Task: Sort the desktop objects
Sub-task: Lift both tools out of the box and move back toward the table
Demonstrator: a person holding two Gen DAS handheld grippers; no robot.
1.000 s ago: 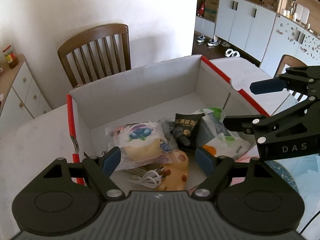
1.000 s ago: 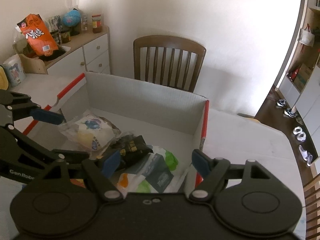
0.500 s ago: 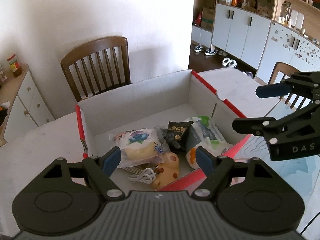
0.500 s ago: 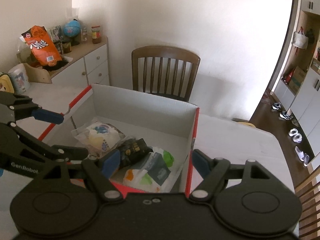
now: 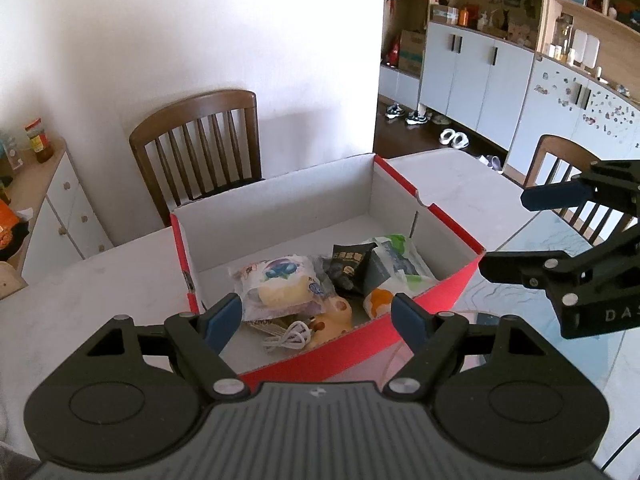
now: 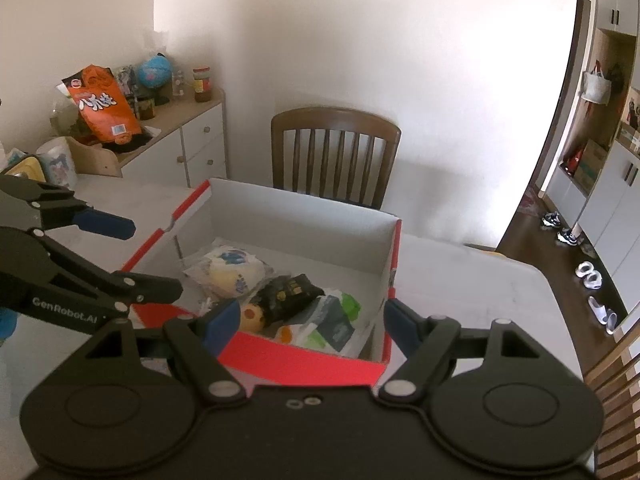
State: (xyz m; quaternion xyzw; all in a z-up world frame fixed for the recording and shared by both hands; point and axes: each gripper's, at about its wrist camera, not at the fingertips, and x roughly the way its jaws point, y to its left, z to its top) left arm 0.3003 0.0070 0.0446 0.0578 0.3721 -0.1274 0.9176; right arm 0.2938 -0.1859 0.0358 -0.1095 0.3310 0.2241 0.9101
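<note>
A red-and-white cardboard box stands on the white table, also in the right wrist view. Inside lie a wrapped bun, a black snack pack, a green-white pouch, a yellow toy and a white cable. My left gripper is open and empty, held above the box's near edge. My right gripper is open and empty, at the box's near right side. Each gripper shows in the other's view.
A wooden chair stands behind the table. A white drawer cabinet with an orange snack bag and a globe is at the left. A second chair and wall cabinets are at the right.
Both grippers have pulled back and up from the box, which now looks smaller and farther. Both stay open and empty. The box's contents have not moved.
</note>
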